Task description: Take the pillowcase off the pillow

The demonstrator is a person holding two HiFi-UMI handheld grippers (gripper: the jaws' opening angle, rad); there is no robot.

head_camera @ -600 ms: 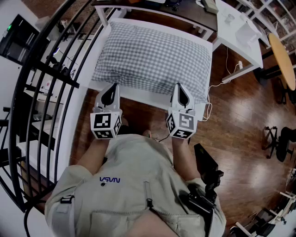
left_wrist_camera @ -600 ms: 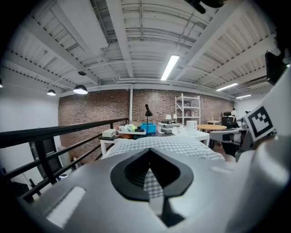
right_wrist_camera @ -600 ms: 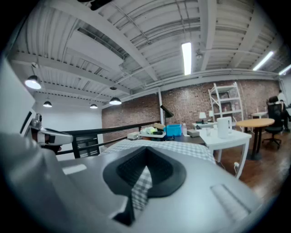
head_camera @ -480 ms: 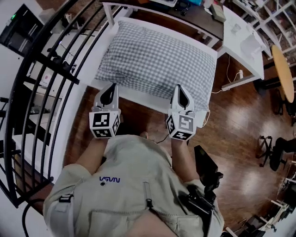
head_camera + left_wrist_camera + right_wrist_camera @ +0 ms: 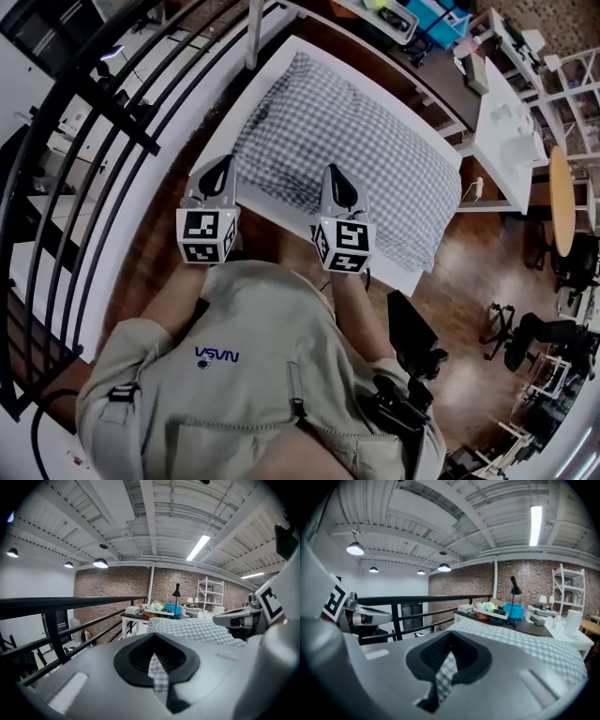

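A pillow in a grey-and-white checked pillowcase lies on a white table. Both grippers sit at its near edge. My left gripper is shut on a fold of the checked cloth near the left corner; in the left gripper view a strip of pillowcase is pinched between the jaws. My right gripper is shut on the same edge further right, and a strip of pillowcase shows between its jaws. The pillow stretches away beyond both.
A black railing runs along the left. Behind the pillow stands a dark desk with a blue bin and a lamp. A white desk, a round wooden table and a black chair are at the right.
The head view has swung, so the pillow now lies diagonally in the picture. Both grippers keep their hold on the pillow's near edge and sit a little higher in the frame.
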